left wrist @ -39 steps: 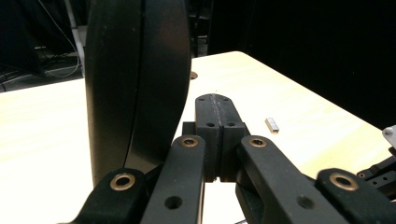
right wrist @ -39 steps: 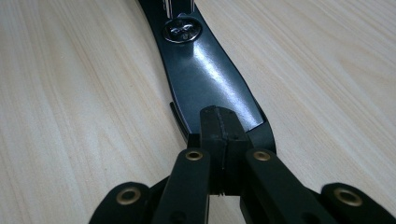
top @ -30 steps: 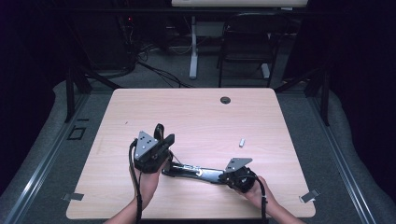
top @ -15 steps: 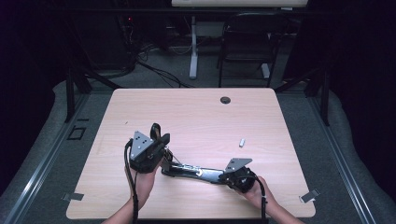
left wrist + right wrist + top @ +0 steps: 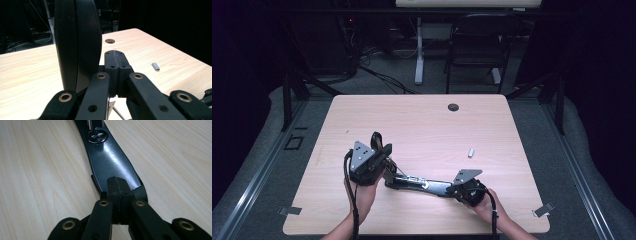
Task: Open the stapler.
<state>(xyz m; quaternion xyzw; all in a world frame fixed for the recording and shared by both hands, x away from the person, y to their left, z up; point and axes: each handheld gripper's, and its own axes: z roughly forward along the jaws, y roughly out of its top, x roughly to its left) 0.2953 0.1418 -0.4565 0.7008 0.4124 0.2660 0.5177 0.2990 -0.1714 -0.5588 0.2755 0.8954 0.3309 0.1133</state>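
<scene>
Near the worktop's (image 5: pixel 422 125) front edge, your left hand-held gripper (image 5: pixel 379 150) and right hand-held gripper (image 5: pixel 451 188), both jaws pressed together, sit at opposite ends of the black stapler (image 5: pixel 417 183).

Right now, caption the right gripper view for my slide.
Shut right tool resting on the glossy black stapler base near its silver screw, over the light wooden table.

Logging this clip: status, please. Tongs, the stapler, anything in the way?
Both tongs shut: left, right. Stapler lies opened out on table, top arm raised by left, right pressing base. Staple strip lies apart.
</scene>
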